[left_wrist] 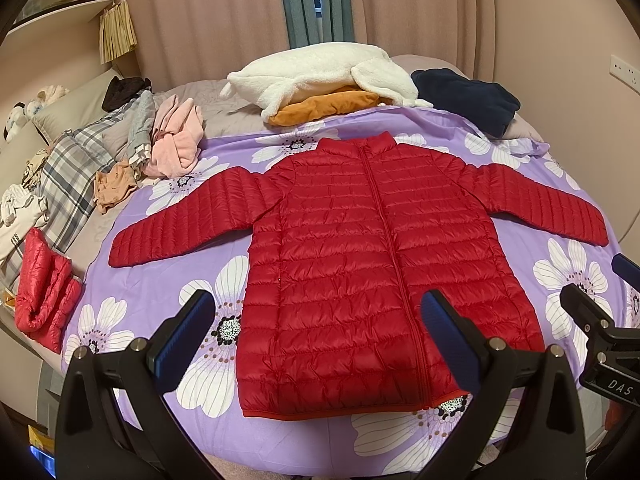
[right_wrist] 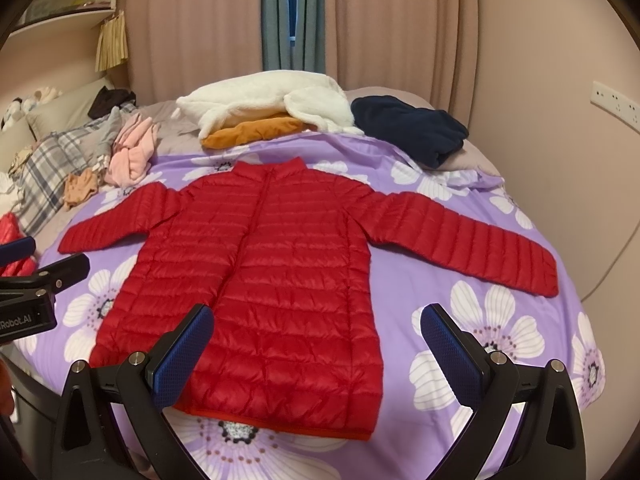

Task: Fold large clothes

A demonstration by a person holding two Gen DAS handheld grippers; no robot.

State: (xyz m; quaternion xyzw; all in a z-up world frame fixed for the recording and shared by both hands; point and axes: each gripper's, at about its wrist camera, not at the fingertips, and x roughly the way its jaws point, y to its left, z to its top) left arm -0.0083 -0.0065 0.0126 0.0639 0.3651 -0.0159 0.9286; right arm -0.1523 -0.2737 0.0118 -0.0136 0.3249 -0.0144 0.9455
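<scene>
Item: red quilted down jacket (left_wrist: 360,248), zipped, lay flat face-up on the purple floral bedsheet (left_wrist: 168,280), both sleeves spread sideways. Long axis ran collar-far to hem-near, straight ahead of both tools. Left tool (left_wrist: 320,340) hovered over the hem, fingers spread, holding nothing; right tool (right_wrist: 316,344) likewise spread and empty, nearer the jacket's right side. Neither touched the fabric. Surface: bed, soft. Room: white fleece garment (left_wrist: 320,72), navy garment (left_wrist: 468,96), pink garment (left_wrist: 176,136) heaped beyond; beige curtains (left_wrist: 400,0) behind.
</scene>
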